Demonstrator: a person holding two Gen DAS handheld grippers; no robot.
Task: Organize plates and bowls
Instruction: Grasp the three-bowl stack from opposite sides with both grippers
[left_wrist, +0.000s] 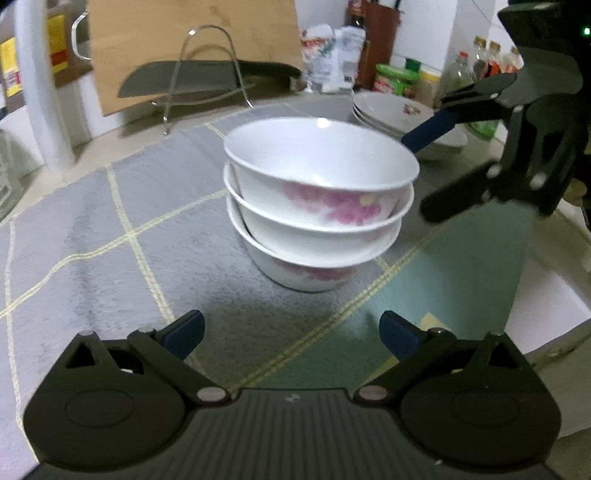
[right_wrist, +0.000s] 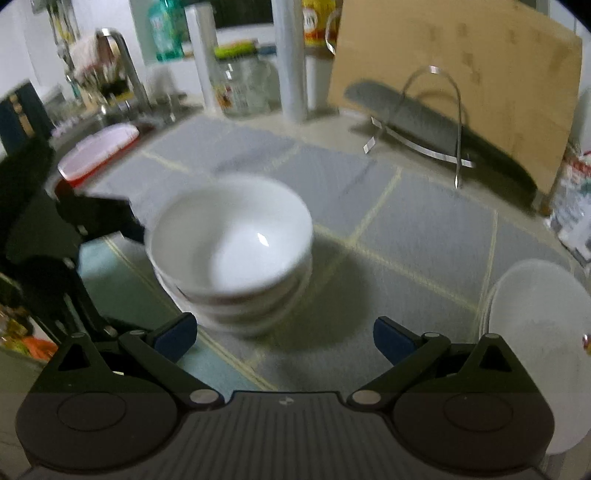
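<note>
Your left gripper (left_wrist: 291, 334) has its jaws spread wide with nothing between them, and it looks down on the stack of bowls (left_wrist: 319, 201) from the near side. Your right gripper (right_wrist: 284, 338) is just as wide and just as empty; in the left wrist view it shows at the right of the stack, one blue finger reaching past the top bowl's rim. Whether that finger touches the rim, you cannot tell.

The bowls are nested three deep, which saves space and lets them move as one load. They stand upright on the grey checked mat (left_wrist: 92, 221), near its middle, where both grippers can come at them from opposite sides. The stack leans a little, the top bowl sitting off-centre in the one below, so it probably wants support from both sides or a grip low down, not a push at the rim.

The stack of plates (left_wrist: 391, 110) lies flat behind the bowls, beyond the right gripper, close to the jars and bottles (left_wrist: 480, 59) along the wall. A wire rack (left_wrist: 207, 74) stands at the back of the mat, in front of a leaning wooden board (left_wrist: 192, 37), with a dark flat thing resting across it. That thing fills the rack, so it is likely in your way if plates go there. The red-rimmed basin (right_wrist: 96, 151) by the sink lies well apart.
</note>
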